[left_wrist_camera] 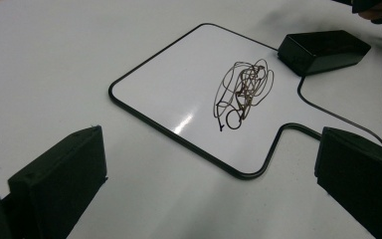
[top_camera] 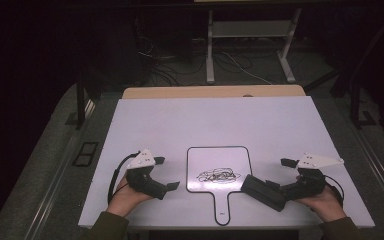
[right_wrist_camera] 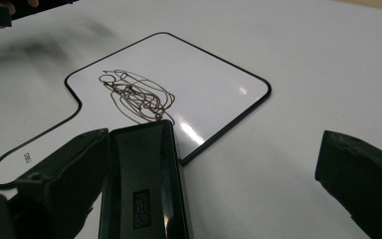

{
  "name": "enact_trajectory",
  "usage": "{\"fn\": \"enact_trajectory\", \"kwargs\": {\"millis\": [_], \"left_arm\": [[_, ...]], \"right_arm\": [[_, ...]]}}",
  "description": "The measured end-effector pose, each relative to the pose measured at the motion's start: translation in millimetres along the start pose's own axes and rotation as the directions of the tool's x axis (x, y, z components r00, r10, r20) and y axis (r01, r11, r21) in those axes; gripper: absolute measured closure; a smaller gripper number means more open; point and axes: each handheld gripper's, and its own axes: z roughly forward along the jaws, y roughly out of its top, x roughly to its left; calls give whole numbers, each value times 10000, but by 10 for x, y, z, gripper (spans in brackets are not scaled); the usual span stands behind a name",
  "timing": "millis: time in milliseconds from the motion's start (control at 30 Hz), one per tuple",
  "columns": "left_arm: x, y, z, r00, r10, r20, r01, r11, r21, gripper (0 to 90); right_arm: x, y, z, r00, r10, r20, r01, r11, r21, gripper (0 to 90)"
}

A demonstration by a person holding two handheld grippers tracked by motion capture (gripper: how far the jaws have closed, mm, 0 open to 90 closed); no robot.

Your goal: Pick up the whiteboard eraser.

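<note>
Fingers of both the left gripper [top_camera: 166, 174] and right gripper [top_camera: 265, 176] stand apart; the black eraser [top_camera: 263, 192] lies between the right jaws, ungripped. Next: clamp it, then wipe the scribble [top_camera: 218, 175] off the whiteboard [top_camera: 195, 155].

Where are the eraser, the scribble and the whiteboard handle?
eraser [right_wrist_camera: 144, 184]: right gripper view, its black top face.
scribble [left_wrist_camera: 242, 92]: left gripper view, middle of the tangle.
whiteboard handle [top_camera: 222, 206]: high view, bare white of the stem.
</note>
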Motion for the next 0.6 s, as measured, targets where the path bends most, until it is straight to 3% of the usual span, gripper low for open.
{"fn": "enact_trajectory", "kwargs": {"millis": [600], "left_arm": [[-28,-12,7,10000,-81,49,81,10000,-9,0]], "right_arm": [[65,125,27,9995,-51,-306,47,9999,-119,1]]}}
